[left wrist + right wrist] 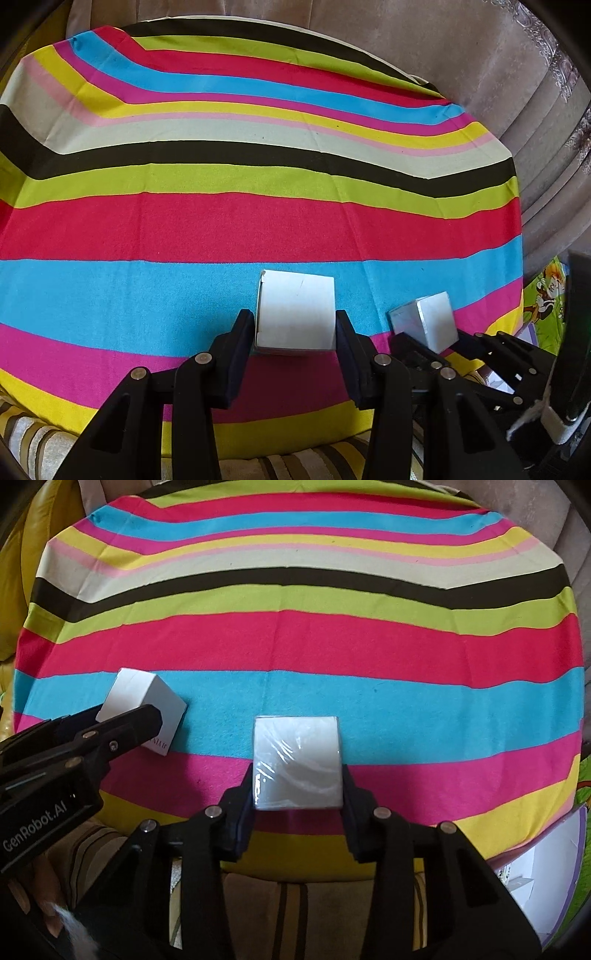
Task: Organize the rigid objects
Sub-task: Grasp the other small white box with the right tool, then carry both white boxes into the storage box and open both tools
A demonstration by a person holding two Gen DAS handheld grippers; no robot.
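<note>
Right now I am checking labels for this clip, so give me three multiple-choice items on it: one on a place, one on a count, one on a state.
1. On which stripe of the striped cloth does the plain white box mostly rest?
A. blue
B. black
C. cream

2. How many boxes lie on the cloth?
A. one
B. two
C. four

3. How do the jaws of the right gripper stand?
A. wide open above bare cloth
B. closed on nothing
C. closed on the film-wrapped box

Answers:
1. A, since the left wrist view shows blue cloth around the plain box, which sits between the left gripper jaws.
2. B, since each wrist view shows only the plain box and the wrapped one.
3. C, since both pads press the shiny box's sides.
</note>
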